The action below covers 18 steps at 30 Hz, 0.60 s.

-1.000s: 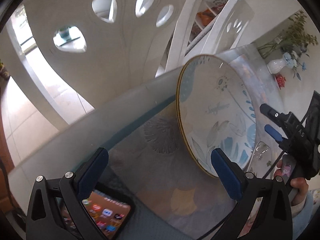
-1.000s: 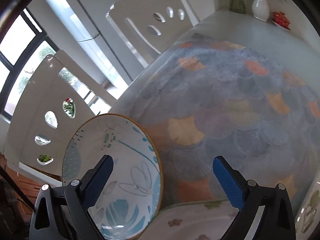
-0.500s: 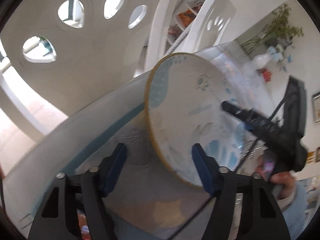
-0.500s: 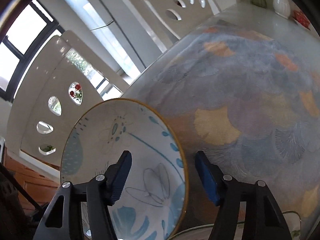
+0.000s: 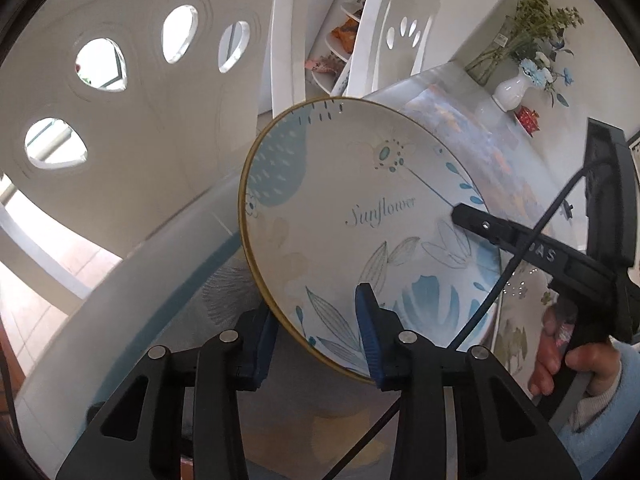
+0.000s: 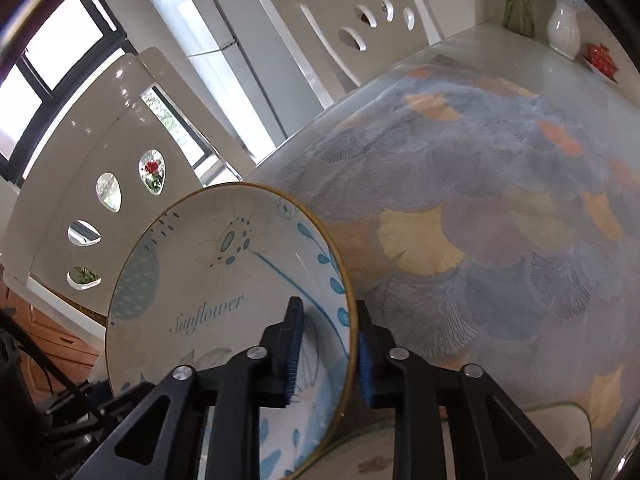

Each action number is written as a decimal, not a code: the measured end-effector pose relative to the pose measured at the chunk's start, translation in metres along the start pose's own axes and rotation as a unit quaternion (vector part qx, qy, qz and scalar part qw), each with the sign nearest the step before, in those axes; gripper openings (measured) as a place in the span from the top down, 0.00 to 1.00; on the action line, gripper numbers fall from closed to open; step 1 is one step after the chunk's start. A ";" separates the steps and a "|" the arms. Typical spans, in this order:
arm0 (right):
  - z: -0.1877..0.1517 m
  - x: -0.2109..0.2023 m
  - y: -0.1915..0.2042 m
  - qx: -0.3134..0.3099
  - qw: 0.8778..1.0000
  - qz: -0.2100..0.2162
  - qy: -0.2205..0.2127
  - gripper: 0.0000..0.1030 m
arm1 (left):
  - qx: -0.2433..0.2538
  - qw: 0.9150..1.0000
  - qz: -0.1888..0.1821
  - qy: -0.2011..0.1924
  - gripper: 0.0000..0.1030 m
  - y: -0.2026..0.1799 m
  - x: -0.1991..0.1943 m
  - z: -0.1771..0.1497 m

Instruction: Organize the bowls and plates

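Both grippers' jaws are closing on the plate (image 5: 360, 216).

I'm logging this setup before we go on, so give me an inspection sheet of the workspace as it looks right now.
Surface: table under a leaf-patterned cloth.
Job's things: Sunflower plate tilted up on edge; a second floral dish below it, mostly hidden.
Clutter: white vase with flowers and a small red item at the far end.
Grippers: left gripper and right gripper each straddle the plate's gold rim, jaws closing on it.
Cables: black cable crossing in front of the plate.
Surroundings: white chairs with cut-outs, window, corner shelf.
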State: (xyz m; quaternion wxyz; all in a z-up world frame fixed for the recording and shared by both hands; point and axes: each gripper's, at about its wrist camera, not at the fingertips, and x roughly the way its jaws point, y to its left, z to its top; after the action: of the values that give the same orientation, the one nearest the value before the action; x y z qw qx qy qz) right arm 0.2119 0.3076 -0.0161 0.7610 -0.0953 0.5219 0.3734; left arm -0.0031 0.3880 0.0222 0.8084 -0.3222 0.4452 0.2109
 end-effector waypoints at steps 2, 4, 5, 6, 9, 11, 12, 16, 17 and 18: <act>-0.002 -0.002 0.008 -0.008 1.000 -0.005 -0.007 0.82 | 0.014 1.000 0.008 -0.010 0.70 0.000 -0.005 0.000; -0.004 -0.010 0.013 -0.018 1.000 -0.010 -0.015 0.84 | 0.022 0.999 0.009 -0.031 0.71 0.003 -0.014 -0.001; -0.004 -0.012 0.017 -0.023 1.000 -0.011 -0.016 0.84 | 0.013 0.999 0.002 -0.035 0.71 0.006 -0.018 0.002; -0.006 -0.015 0.018 -0.028 0.999 -0.008 -0.016 0.85 | 0.007 0.999 0.000 -0.036 0.71 0.010 -0.020 0.003; -0.011 -0.020 0.023 -0.032 0.999 -0.002 -0.014 0.86 | 0.016 0.999 0.010 -0.035 0.71 0.013 -0.020 0.004; -0.017 -0.024 0.024 -0.029 0.999 -0.004 -0.016 0.86 | 0.020 0.999 0.013 -0.035 0.71 0.012 -0.023 0.001; -0.019 -0.025 0.026 -0.027 0.999 -0.004 -0.017 0.86 | 0.021 0.999 0.012 -0.036 0.71 0.013 -0.026 0.000; -0.027 -0.032 0.029 -0.027 1.000 -0.002 -0.017 0.87 | 0.025 0.999 0.009 -0.042 0.71 0.011 -0.034 -0.002; -0.027 -0.033 0.031 -0.030 0.999 -0.004 -0.015 0.87 | 0.028 0.999 0.009 -0.043 0.71 0.010 -0.036 -0.003; -0.029 -0.037 0.032 -0.031 0.999 -0.005 -0.015 0.87 | 0.032 0.999 0.008 -0.044 0.71 0.009 -0.038 -0.004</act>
State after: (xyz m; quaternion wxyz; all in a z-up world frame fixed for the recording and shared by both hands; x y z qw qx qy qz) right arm 0.1629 0.2974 0.0108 0.7674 -0.1156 0.4980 0.3870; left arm -0.0309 0.3898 0.0499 0.8351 -0.2831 0.4187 0.2173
